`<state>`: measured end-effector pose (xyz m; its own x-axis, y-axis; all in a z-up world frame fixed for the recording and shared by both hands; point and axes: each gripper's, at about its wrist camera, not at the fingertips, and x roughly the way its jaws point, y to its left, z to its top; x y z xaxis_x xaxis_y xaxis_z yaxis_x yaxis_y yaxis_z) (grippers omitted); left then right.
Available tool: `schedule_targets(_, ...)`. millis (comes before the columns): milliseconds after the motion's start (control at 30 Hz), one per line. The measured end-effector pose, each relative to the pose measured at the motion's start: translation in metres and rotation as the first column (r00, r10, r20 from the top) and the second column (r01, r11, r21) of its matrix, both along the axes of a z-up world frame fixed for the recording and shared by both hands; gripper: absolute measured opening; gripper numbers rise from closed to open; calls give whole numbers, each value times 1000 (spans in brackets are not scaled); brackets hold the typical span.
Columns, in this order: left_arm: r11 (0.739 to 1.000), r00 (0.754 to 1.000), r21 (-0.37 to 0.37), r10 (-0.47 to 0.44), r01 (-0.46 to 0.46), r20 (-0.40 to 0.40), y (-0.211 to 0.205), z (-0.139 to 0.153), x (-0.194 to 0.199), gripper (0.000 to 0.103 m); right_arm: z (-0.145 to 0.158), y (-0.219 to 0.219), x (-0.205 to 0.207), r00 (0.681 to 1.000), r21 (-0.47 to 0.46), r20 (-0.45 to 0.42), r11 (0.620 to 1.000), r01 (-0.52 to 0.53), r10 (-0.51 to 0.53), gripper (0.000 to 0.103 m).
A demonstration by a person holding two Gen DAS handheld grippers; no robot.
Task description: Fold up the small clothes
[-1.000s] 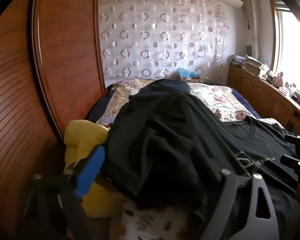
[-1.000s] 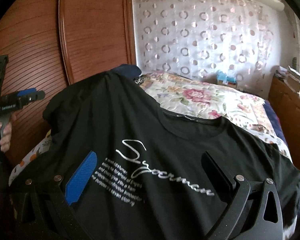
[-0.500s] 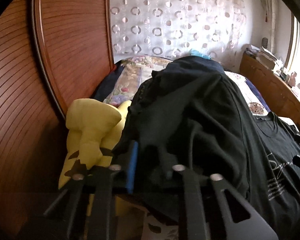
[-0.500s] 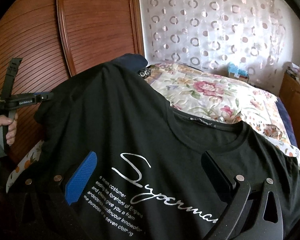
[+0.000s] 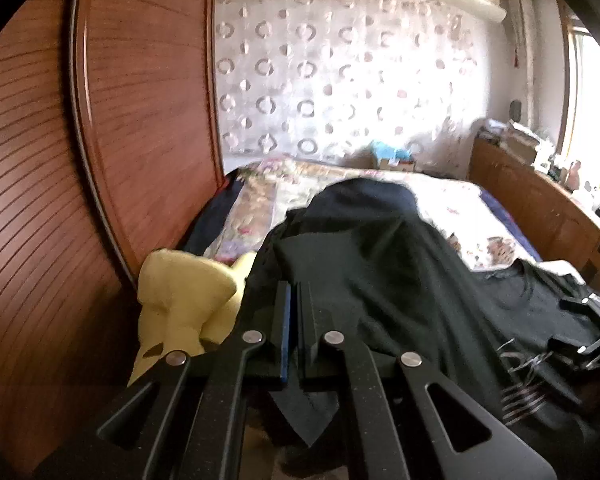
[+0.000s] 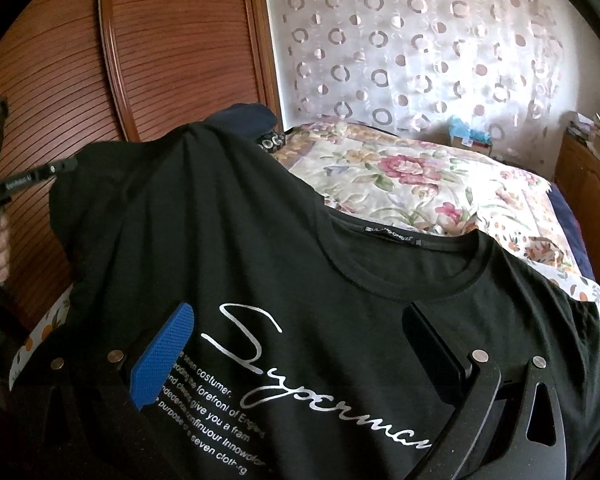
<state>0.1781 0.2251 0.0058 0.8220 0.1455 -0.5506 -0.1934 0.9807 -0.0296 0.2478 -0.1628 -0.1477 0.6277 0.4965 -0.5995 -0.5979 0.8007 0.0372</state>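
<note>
The left tongs (image 5: 294, 316) are pressed together, pinching the tee's (image 6: 340, 292) sleeve edge. The right tongs (image 6: 296, 344) hover spread just above its chest print, gripping nothing. The tee lies on the bed (image 6: 420, 184). I'd carry that sleeve across low and taut, avoiding bunching.

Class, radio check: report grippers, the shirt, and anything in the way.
Left gripper shut on black printed cotton T-shirt sleeve. Right gripper open over chest print. Yellow plush toy beside sleeve.
</note>
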Motion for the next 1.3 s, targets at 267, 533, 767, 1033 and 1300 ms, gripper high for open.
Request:
schedule_targets(267, 988, 987, 3, -152, 152, 58, -43, 41, 22, 3, 4, -9, -5, 999, 19, 19, 999, 37, -38, 103)
schedule_targets(533, 949, 949, -22, -313, 314, 45, -97, 47, 57, 3, 3, -16, -17, 995, 37, 33, 995, 91, -92, 103)
schedule_targets(767, 943, 943, -1, -331, 331, -17, -115, 42, 74, 12, -1, -13, -25, 992, 41, 20, 992, 120, -121, 103)
schedule_targets(1033, 955, 955, -9, -296, 296, 1, -95, 37, 47, 74, -5, -2, -26, 994, 41, -8, 993, 107, -106, 103)
schedule_targets(1300, 978, 978, -31, -207, 206, -31, -67, 10, 21, 78, -2, 18, -17, 999, 54, -42, 998, 19, -16, 101)
